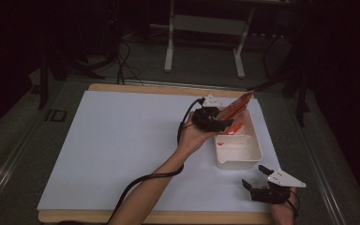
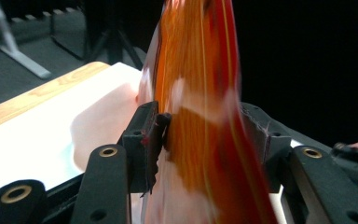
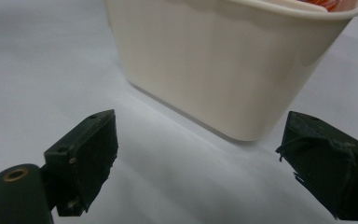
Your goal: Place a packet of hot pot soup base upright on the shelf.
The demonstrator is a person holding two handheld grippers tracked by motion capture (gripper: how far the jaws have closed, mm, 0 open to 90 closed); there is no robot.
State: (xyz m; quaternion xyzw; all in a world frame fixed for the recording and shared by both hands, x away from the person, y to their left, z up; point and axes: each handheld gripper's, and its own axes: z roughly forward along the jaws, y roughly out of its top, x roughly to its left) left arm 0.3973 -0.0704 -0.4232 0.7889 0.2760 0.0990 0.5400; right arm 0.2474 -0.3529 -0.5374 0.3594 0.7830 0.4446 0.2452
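So the room is really dark, with a grey floor behind the counter and a white metal frame stand on it, plus some black cables trailing on the floor at the back left. The wooden counter is mostly covered by a big white sheet, leaving wood showing at the far and near edges. Sitting on the sheet toward the right is a cream rectangular plastic tub, with some orange-red bits inside at its far end. The left gripper is over the far end of that tub, jaws closed on a shiny orange-red plastic packet that sticks up tilted toward the far right, its lower end over the tub. The left gripper view is where you really see the grip: the packet is blurry and blocks most of what's ahead, pinched between the two black jaws. The right gripper sits near the front right corner of the sheet, just short of the tub's near end, jaws wide apart with nothing in them. The right gripper view shows the tub's near wall up close, with clear sheet between it and the jaws.
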